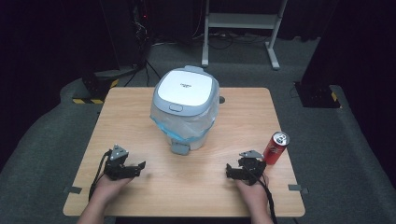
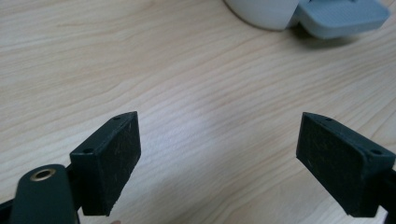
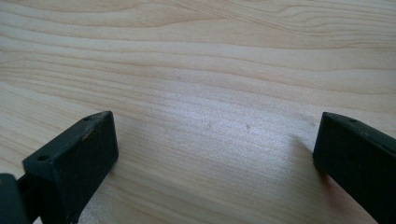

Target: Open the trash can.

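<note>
**Both grippers waiting at the near edge, can and bin untouched**

A red aluminium drink can (image 1: 276, 147) is standing upright near the right edge of the pale wooden table (image 1: 140, 116), just beside the right gripper (image 1: 232, 171) but apart from it. That gripper is resting low over the boards with its jaws spread wide and nothing between them; the right gripper view is looking across bare wood grain. The left gripper (image 1: 135, 171) is sitting well apart at the near left, its jaws also wide and empty, and in the left gripper view they are framing bare table with the grey foot pedal (image 2: 343, 16) beyond. That pedal belongs to the white pedal bin with a grey-rimmed lid (image 1: 186, 87) and a clear plastic liner (image 1: 164, 122), which is standing closed at the table's middle.

By my reading, the work is only starting: nothing is gripped and the lid is down. The next move likely calls for the right gripper to swing toward the can and close on its wall, while the left presses the pedal to raise the lid.
</note>
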The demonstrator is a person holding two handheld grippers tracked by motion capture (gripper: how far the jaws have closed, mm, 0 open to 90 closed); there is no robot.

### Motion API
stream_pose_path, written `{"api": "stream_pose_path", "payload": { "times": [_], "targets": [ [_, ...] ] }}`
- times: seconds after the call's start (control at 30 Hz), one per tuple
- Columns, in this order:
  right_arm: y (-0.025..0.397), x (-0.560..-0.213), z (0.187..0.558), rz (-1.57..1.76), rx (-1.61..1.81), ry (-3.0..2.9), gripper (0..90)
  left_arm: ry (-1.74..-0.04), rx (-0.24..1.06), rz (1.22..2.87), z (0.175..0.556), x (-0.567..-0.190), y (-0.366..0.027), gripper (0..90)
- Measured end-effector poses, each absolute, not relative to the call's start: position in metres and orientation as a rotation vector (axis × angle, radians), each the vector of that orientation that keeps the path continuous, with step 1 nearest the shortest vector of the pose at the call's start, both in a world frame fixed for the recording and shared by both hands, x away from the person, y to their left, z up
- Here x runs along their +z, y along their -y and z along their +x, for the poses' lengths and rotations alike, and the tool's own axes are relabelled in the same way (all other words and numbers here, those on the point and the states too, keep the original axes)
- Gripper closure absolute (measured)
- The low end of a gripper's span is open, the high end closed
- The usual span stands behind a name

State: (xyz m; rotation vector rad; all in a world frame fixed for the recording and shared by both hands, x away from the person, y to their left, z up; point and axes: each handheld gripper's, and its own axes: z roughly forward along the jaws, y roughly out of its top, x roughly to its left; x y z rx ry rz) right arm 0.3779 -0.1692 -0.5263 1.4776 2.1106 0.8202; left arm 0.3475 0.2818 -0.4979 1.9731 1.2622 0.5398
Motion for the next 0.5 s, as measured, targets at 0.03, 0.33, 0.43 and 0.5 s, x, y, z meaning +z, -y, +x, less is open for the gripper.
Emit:
{"api": "stream_pose_path", "payload": {
  "times": [0.03, 0.33, 0.43, 0.5],
  "targets": [
    [0.169, -0.526, 0.378, 1.478, 0.820, -2.111, 0.0, -1.242, 0.534, 1.990, 0.348, -0.497, -0.277, 14.0],
    [0.169, -0.526, 0.378, 1.476, 0.820, -2.111, 0.0, -1.166, 0.496, 2.049, 0.357, -0.488, -0.249, 14.8],
    [0.169, -0.526, 0.378, 1.473, 0.822, -2.116, 0.0, -1.160, 0.485, 2.020, 0.358, -0.486, -0.243, 15.5],
    [0.169, -0.526, 0.378, 1.472, 0.822, -2.116, 0.0, -1.143, 0.471, 2.009, 0.358, -0.484, -0.236, 15.7]
  ]
}}
